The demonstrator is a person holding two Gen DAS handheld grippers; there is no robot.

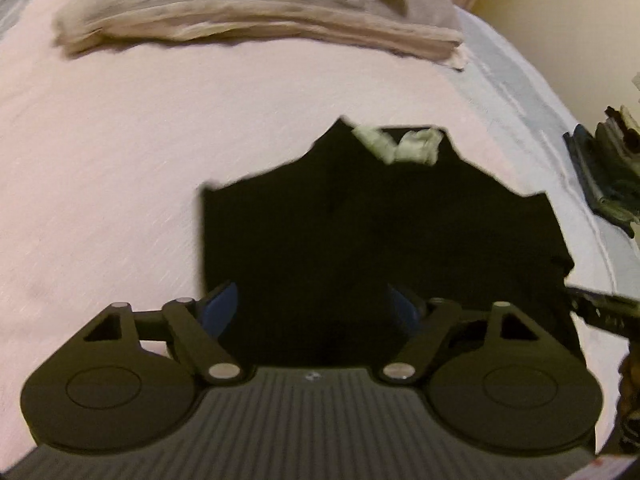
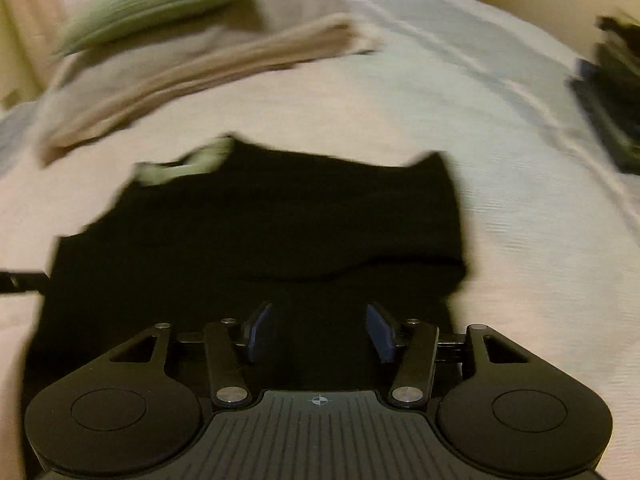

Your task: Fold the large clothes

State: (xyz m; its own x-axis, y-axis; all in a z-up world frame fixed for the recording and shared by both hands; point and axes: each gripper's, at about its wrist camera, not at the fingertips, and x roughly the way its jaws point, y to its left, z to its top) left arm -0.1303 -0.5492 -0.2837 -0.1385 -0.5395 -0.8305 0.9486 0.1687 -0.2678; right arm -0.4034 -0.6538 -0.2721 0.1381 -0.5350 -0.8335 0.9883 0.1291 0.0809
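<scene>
Blurring smears both views, esp. the right wrist one, so folds on the black garment can't be read; its near hem is hidden under both claw bodies. Pale collar label shows at its far edge. Garment lies flat on the pink bed cover, directly ahead of and beneath the left claw and right claw; both w/ jaws spread wide, nothing between the blue pads. Far side: stack of folded beige cloth, apart from the garment. Right edge: dark pile, cut off. Bare cover left of the garment; bed edge close on the right.
</scene>
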